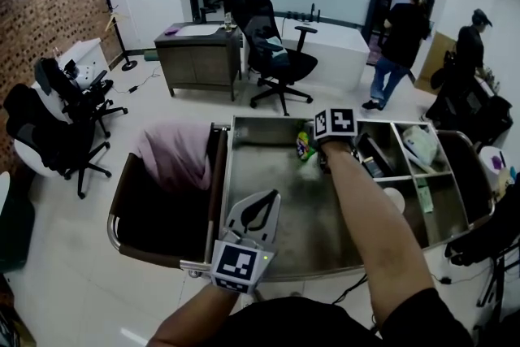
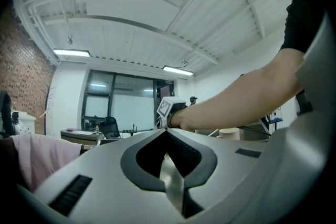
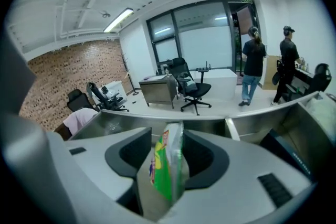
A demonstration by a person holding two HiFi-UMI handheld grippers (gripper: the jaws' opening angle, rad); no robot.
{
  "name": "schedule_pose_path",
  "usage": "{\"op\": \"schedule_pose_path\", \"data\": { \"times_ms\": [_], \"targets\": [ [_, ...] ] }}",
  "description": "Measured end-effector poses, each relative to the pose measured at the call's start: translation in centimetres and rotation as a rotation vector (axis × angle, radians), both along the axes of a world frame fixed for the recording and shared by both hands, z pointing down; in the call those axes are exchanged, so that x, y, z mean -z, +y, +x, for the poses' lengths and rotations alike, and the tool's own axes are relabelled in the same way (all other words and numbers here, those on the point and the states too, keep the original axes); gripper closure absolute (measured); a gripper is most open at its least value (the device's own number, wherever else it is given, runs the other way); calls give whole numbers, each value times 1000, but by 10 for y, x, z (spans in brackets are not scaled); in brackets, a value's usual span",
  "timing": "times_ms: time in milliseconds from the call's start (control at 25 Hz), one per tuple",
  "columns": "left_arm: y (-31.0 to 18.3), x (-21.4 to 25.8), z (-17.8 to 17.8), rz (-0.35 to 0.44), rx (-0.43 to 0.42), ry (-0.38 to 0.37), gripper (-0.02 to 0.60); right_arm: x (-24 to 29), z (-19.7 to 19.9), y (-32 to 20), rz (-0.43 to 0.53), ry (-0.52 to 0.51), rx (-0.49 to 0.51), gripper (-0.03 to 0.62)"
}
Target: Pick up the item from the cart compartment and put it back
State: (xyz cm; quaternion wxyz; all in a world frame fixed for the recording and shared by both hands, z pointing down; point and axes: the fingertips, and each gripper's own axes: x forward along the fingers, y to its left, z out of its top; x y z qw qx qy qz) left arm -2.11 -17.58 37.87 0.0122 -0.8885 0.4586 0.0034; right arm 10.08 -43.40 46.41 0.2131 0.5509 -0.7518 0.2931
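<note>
The right gripper (image 3: 168, 136) is shown with jaws spread wide; a green snack packet (image 1: 304, 147) stands loose between them, near the far wall of the cart's large compartment (image 1: 272, 187). The left gripper (image 2: 167, 132) is closed and empty.

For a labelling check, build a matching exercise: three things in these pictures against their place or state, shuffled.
Things:
1. green snack packet
2. pink cloth
3. left gripper

Place or state:
A. fingers together, nothing held
B. between the open fingers of the right gripper
C. in the brown bag

Pairs: 1-B; 2-C; 3-A
</note>
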Motion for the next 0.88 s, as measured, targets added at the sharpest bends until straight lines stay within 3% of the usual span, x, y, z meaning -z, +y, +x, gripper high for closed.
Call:
{"op": "schedule_pose_path", "data": {
  "times_ms": [200, 360, 440, 640, 880],
  "targets": [
    [-1, 0, 0, 0, -5, 4, 581, -17, 11, -5, -27, 40, -17, 376],
    [-1, -1, 1, 5, -10, -4, 581, -30, 6, -1, -65, 71, 33, 381],
    [-1, -1, 1, 2, -9, -5, 581, -31, 4, 2, -65, 96, 62, 476],
    [-1, 0, 1, -18, 2, 8, 581, -15, -2, 3, 6, 174, 109, 520],
    [-3, -2, 0, -20, 6, -3, 581, 22, -19, 15, 116, 106, 150, 526]
  ]
}}
